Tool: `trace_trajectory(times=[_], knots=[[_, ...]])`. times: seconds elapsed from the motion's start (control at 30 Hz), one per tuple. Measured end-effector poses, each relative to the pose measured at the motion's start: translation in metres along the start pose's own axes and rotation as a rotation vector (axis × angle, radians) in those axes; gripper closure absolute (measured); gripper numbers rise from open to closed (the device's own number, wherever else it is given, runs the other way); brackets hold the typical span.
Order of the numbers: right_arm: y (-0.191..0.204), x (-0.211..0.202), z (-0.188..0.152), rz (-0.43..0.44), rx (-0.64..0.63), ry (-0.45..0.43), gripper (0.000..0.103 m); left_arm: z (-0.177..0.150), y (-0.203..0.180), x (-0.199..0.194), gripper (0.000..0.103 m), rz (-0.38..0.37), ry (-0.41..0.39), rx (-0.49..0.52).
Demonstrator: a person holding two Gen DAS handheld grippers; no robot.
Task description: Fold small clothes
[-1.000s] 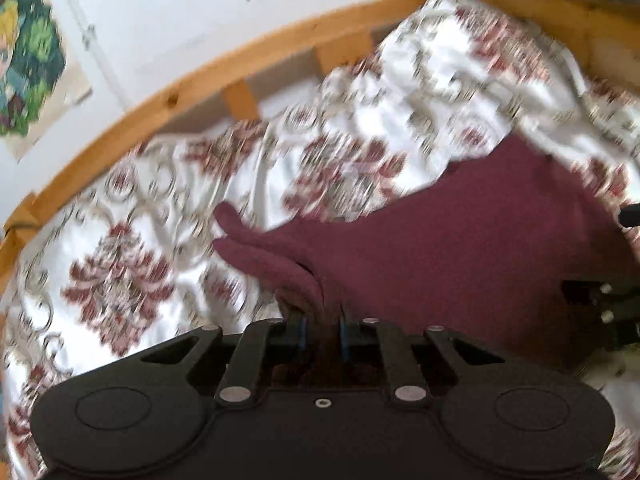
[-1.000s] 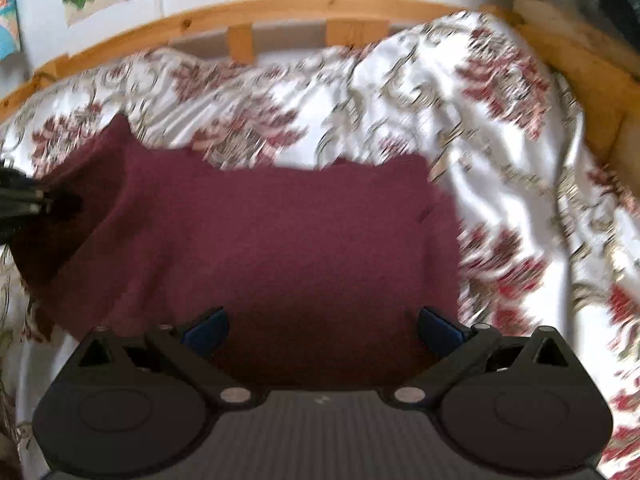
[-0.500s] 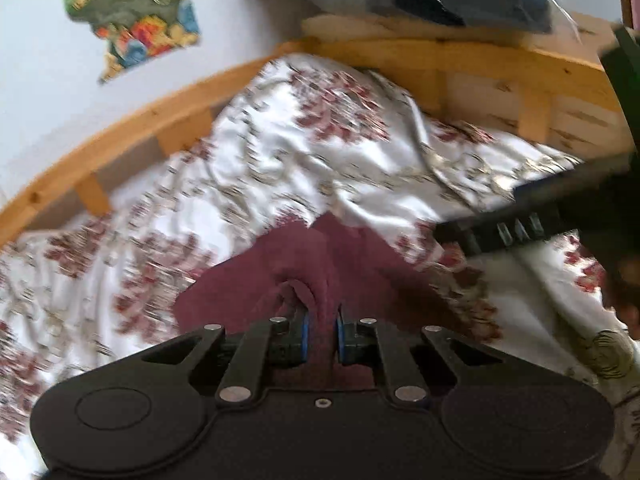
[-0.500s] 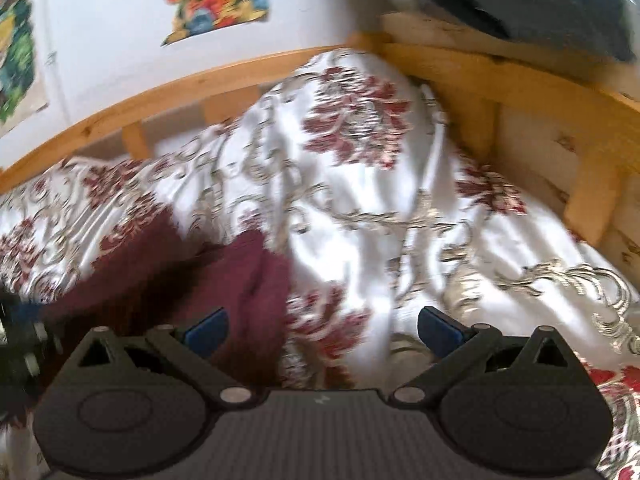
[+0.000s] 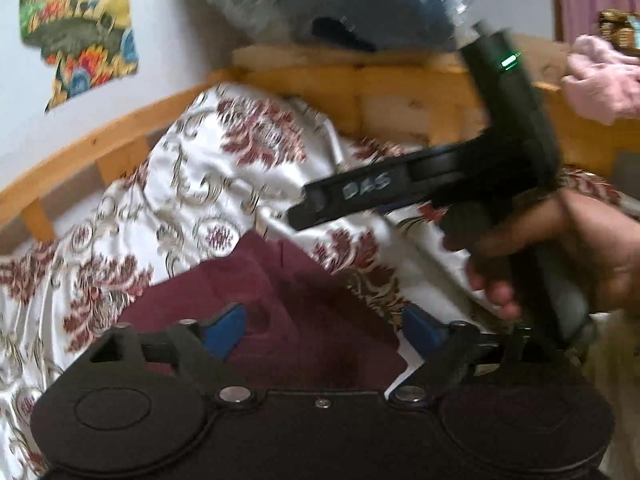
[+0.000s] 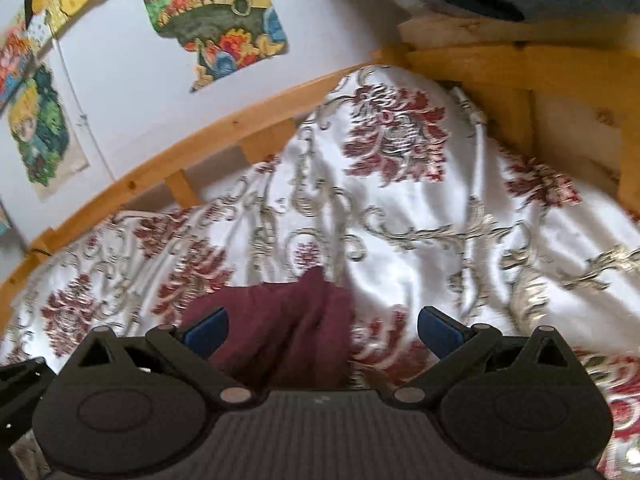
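Below both released tongs [image 5: 322,330] [image 6: 322,330], the maroon garment [image 5: 280,300] lies bunched on the bed [image 6: 400,220]; flatten creases toward 12 o'clock before folding again

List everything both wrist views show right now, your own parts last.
garment: 1, maroon, lying bunched on the bedspread, between both grippers' jaws
bedspread: 1, white with red floral print, covering the bed
bed frame: 1, light wood, around the bed
posters: several, multicoloured, on the wall
bundle: 1, blue-grey, atop the frame
pink cloth: 1, far right edge
left gripper: black, jaws open
right gripper: black, jaws open
right hand: holding the right gripper's handle
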State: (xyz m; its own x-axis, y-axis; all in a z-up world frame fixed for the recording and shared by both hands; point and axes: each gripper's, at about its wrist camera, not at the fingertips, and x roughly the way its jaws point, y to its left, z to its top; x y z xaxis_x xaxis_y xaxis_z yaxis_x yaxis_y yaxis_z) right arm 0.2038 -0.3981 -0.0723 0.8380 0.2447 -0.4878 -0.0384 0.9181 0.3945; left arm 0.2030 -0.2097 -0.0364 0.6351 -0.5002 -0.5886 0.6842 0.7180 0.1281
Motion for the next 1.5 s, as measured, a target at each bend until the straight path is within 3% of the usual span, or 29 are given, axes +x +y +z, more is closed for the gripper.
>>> trace_trajectory(times=[0.17,0.3,0.4,0.47,0.5,0.57,0.63,0.73,0.83,1.03,1.3,1.5], knots=[[0.008,0.011,-0.006,0.071,0.015,0.021,0.002,-0.014,0.008,-0.019,0.008,0.043,-0.027,0.067],[0.013,0.028,-0.012,0.160,0.065,0.083,0.013,-0.039,0.021,-0.010,0.013,0.109,0.024,0.068],[0.020,0.039,-0.015,0.153,0.050,0.113,0.022,-0.057,0.032,-0.002,0.026,0.135,0.039,0.022],[0.024,0.048,-0.017,0.134,0.043,0.134,0.028,-0.063,0.036,0.003,0.046,0.134,0.050,-0.004],[0.025,0.053,-0.019,0.122,0.044,0.143,0.031,-0.065,0.037,0.005,0.049,0.137,0.047,-0.003],[0.027,0.063,-0.023,0.095,0.033,0.159,0.041,-0.065,0.036,0.007,0.057,0.130,0.041,0.006],[0.032,0.073,-0.028,0.069,0.007,0.172,0.064,-0.064,0.034,0.006,0.064,0.133,0.032,0.016],[0.038,0.074,-0.031,0.045,-0.034,0.145,0.086,-0.065,0.033,0.005,0.072,0.132,0.020,0.006],[0.045,0.062,-0.026,0.029,-0.092,0.077,0.094,-0.066,0.034,0.001,0.076,0.122,-0.006,-0.018],[0.050,0.038,-0.014,-0.032,-0.163,-0.022,0.096,-0.062,0.025,0.002,0.078,0.056,-0.063,-0.016],[0.036,0.033,-0.022,-0.164,-0.180,0.051,0.096,-0.067,0.004,0.021,0.076,-0.011,-0.051,0.034],[0.031,0.038,-0.026,-0.172,-0.174,0.077,0.096,-0.069,0.013,0.021,0.069,-0.060,-0.048,-0.043]])
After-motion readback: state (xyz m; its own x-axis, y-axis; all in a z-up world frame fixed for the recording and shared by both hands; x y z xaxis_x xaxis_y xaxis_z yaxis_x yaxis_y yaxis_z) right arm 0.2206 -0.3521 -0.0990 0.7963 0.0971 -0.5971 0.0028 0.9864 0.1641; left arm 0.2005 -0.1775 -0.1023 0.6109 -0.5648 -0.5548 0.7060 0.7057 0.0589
